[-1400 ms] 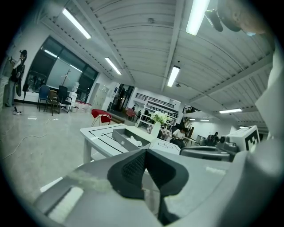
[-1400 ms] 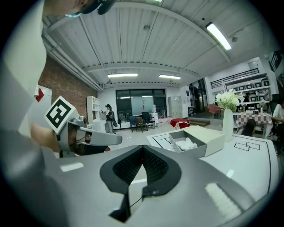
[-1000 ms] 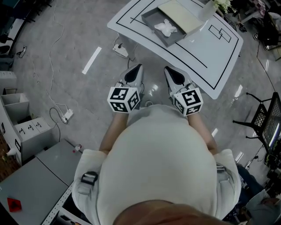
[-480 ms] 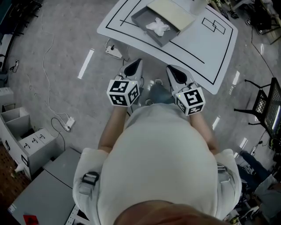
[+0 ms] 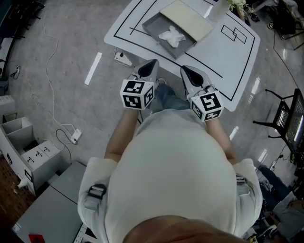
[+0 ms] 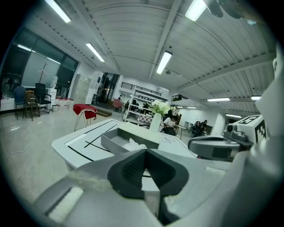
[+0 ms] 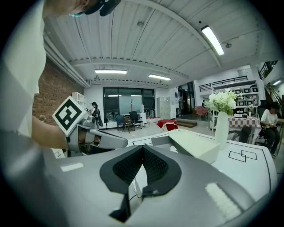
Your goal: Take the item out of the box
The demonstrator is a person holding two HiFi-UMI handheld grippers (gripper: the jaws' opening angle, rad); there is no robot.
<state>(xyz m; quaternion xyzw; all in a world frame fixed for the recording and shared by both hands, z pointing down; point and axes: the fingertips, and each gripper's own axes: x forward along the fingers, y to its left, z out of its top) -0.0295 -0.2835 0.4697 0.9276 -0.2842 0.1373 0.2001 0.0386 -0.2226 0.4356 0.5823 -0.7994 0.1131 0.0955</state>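
A grey open box [image 5: 159, 21] with its cream lid [image 5: 186, 14] folded back sits on the white table [image 5: 228, 57]. A crumpled white item [image 5: 172, 35] lies inside it. My left gripper [image 5: 153, 62] and right gripper [image 5: 183, 70] are side by side just short of the table's near edge, both shut and empty. In the left gripper view the shut left gripper [image 6: 145, 151] points at the box [image 6: 116, 139] and the white item [image 6: 134, 144]. From the right gripper [image 7: 143, 148] I see the box [image 7: 165, 142] and its lid [image 7: 193, 144] ahead.
A white vase of flowers [image 7: 220, 124] stands on the table behind the box. A power strip [image 5: 122, 56] and cables lie on the floor under the table's left corner. Grey cabinets [image 5: 28, 152] stand at the left, a black chair [image 5: 289, 128] at the right.
Both grippers have moved forward toward the table's near edge, and the table and box now lie closer to them. Both stay shut.
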